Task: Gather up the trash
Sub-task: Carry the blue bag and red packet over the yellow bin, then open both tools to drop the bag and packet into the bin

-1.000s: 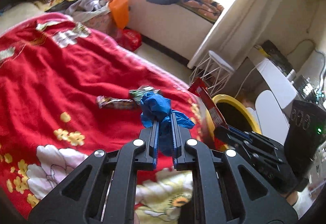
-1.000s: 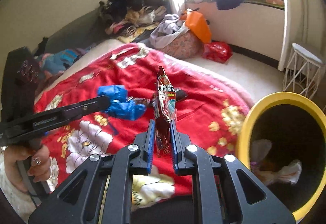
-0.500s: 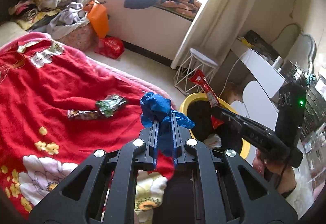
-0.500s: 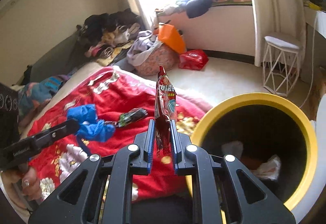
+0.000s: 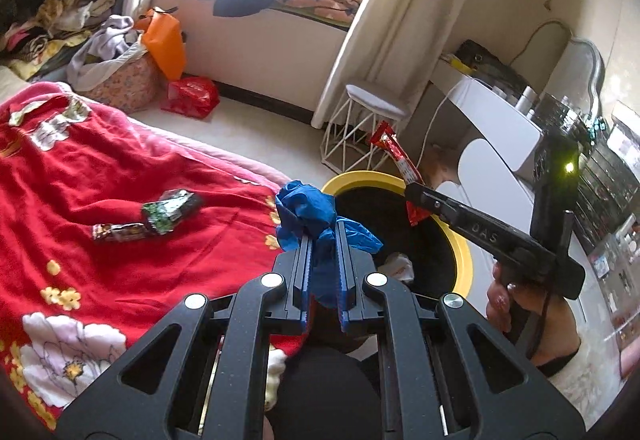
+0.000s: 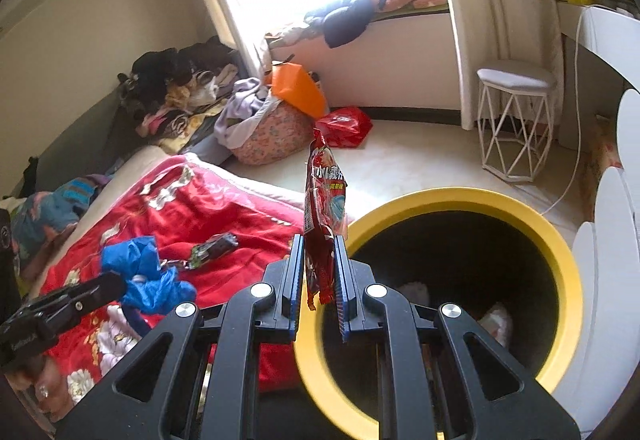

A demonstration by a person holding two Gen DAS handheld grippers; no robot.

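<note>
We are holding two handheld grippers beside a yellow-rimmed trash bin, which we are using as our landmark; the bin is standing on the floor against the edge of a bed that a red flowered blanket is covering; the right gripper is pinching a red snack wrapper upright between its blue-edged pads, and the wrapper is hanging just over the near rim of the bin; the left gripper is clenching a crumpled blue plastic bag, and that bag is sitting beside the bin, over the blanket's edge rather than over the opening; inside the bin, pale crumpled scraps are lying on the dark bottom; on the blanket, farther from the bin, a green wrapper and a dark brown wrapper are lying touching each other; we are judging that we are in the drop-off step, carrying both pieces to the bin, with the two wrappers on the blanket left for later; next, the right gripper is needing to come a little farther over the dark opening before its jaws part, so the tall wrapper is not catching on the rim; the left one is needing to swing across the rim too, since the light bag could drift or cling to the pads
</note>
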